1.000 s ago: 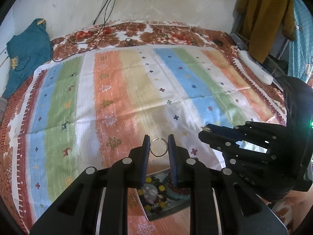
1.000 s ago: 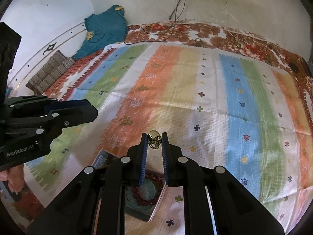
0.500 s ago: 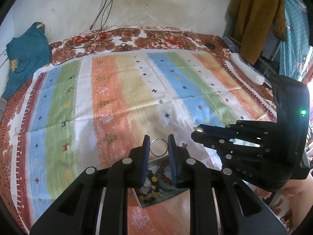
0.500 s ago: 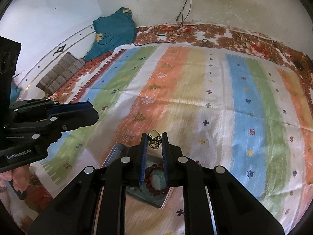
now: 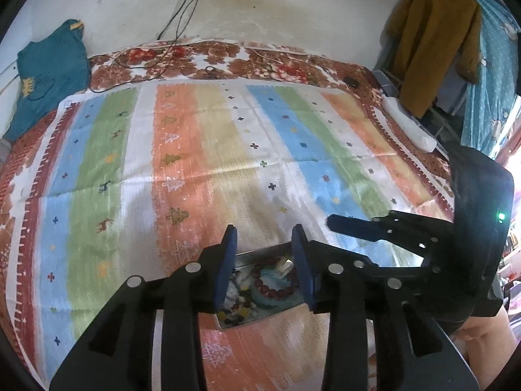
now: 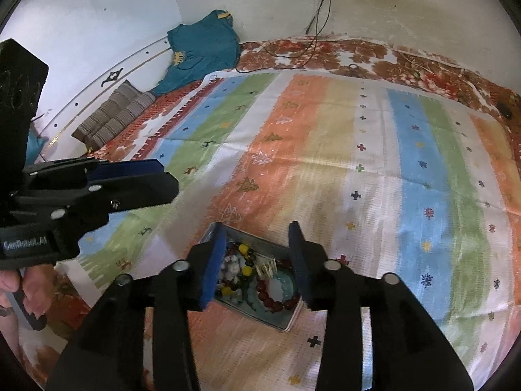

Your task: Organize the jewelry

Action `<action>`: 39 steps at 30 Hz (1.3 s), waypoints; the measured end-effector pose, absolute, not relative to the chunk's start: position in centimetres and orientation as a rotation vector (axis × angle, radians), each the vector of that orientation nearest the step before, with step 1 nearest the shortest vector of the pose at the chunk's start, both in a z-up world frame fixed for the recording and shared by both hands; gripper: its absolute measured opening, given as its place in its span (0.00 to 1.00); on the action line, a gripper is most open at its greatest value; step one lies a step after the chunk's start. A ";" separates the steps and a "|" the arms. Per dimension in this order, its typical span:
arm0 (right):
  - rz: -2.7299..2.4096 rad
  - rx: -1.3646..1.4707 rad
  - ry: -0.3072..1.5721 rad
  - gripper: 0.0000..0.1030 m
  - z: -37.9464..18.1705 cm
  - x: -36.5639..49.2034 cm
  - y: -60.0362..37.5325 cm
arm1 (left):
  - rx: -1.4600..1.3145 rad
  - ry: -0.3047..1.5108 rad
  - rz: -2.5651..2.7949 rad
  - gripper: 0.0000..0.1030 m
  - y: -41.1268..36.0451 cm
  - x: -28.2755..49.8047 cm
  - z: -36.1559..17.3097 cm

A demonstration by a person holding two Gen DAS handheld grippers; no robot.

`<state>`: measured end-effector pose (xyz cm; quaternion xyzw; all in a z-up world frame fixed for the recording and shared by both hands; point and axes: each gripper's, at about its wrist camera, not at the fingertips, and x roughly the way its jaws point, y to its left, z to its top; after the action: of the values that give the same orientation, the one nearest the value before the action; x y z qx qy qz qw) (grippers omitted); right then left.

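- Now the left gripper (image 5: 264,239) is seen with its blue-padded jaws set apart, nothing between them.
- The right gripper (image 6: 257,236) is likewise spread wide and holds nothing.
- Below both, a shallow rectangular metal tray (image 6: 286,324) is laid on the striped woven blanket (image 6: 374,169).
- Inside it, a bracelet of round dark-red beads (image 6: 276,301) is seen (beside it yellow and dark beads (image 6: 242,268), partly blurred).
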<state>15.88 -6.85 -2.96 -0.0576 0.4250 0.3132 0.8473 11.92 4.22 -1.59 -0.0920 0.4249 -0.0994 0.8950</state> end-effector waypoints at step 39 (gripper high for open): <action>0.608 -0.033 0.746 0.95 0.0 8.5 -13.7 | -0.075 0.801 -0.123 0.95 3.3 3.0 -1.9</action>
<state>8.53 -13.66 0.05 -0.0159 0.3586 0.2925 0.8864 3.04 3.27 -1.95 -0.0363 0.3896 -0.0596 0.9183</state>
